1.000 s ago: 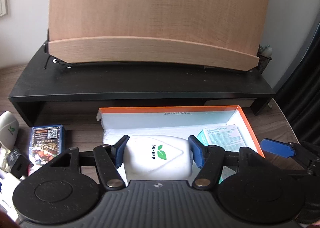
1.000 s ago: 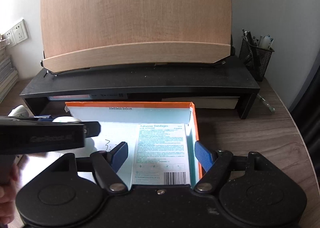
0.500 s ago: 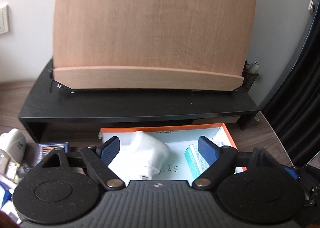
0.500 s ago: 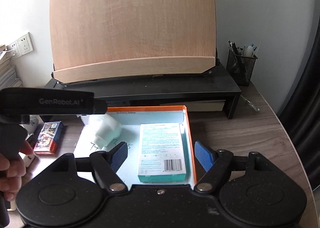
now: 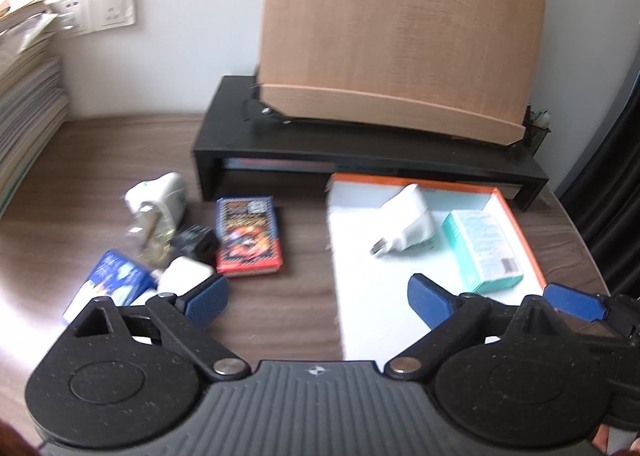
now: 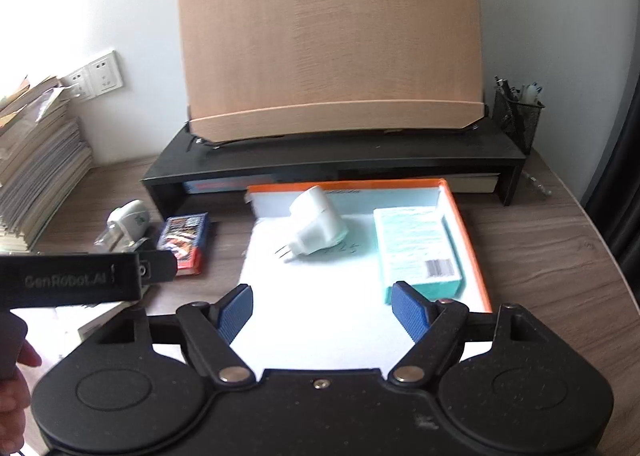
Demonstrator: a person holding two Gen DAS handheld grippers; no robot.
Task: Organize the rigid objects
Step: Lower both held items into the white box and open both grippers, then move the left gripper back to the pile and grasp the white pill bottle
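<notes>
An orange-rimmed white tray (image 5: 524,244) (image 6: 472,252) lies on the desk. In it are a white plug adapter (image 5: 410,221) (image 6: 318,230) on its side and a teal bandage box (image 5: 480,250) (image 6: 418,248). My left gripper (image 5: 318,302) is open and empty, above the desk at the tray's left edge. My right gripper (image 6: 324,310) is open and empty over the tray's near part. Left of the tray lie a red-blue card box (image 5: 248,240) (image 6: 184,238), a second white adapter (image 5: 158,197) (image 6: 130,219), a black charger (image 5: 196,246), a small white charger (image 5: 184,276) and a blue packet (image 5: 112,282).
A black monitor riser (image 5: 360,159) (image 6: 332,167) with a wooden board (image 6: 332,39) stands behind the tray. A stack of papers (image 6: 36,159) sits at far left, a mesh pen holder (image 6: 518,117) at back right. The left gripper's body (image 6: 80,280) reaches in from the left.
My left gripper opened, left the white adapter in the tray, then pulled back and swung left. My right gripper drew back and up, still open.
</notes>
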